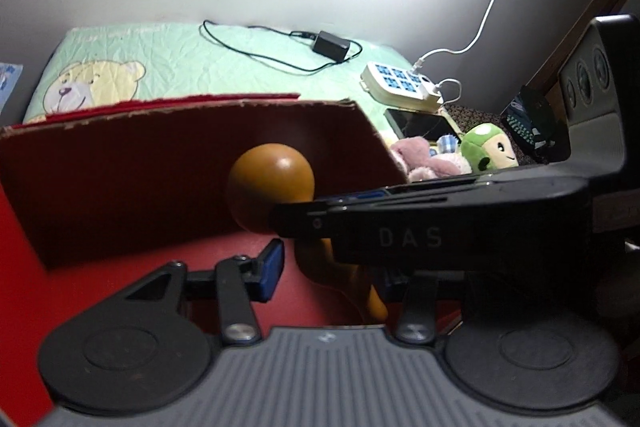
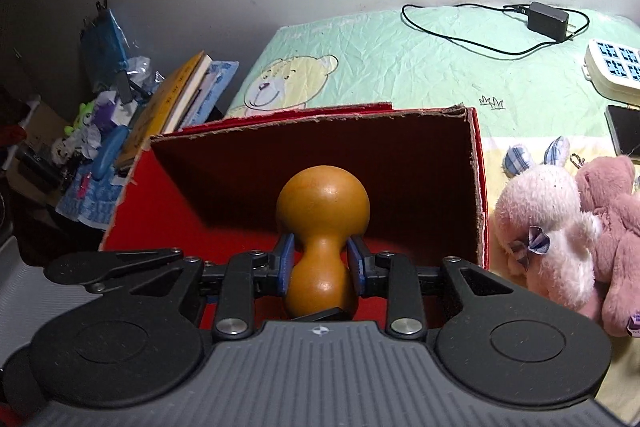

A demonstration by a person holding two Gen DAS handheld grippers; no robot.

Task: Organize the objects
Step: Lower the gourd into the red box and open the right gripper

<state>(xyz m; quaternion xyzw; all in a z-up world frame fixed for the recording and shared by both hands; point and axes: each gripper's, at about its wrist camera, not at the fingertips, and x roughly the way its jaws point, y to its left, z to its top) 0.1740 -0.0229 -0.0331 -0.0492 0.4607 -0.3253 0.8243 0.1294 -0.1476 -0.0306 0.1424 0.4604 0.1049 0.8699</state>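
Against a pale wall, a mint bear-print bedspread (image 2: 400, 67) carries one red cardboard box (image 2: 478, 187). Left of the bed's edge, books (image 2: 176, 95) lean amid clutter. Inside the box, the right gripper (image 2: 321, 263) clamps one wooden gourd (image 2: 323, 203) at its waist. The left gripper (image 1: 332, 269) gapes around the gourd's lower part. Two plush toys (image 2: 560, 227) lie right.
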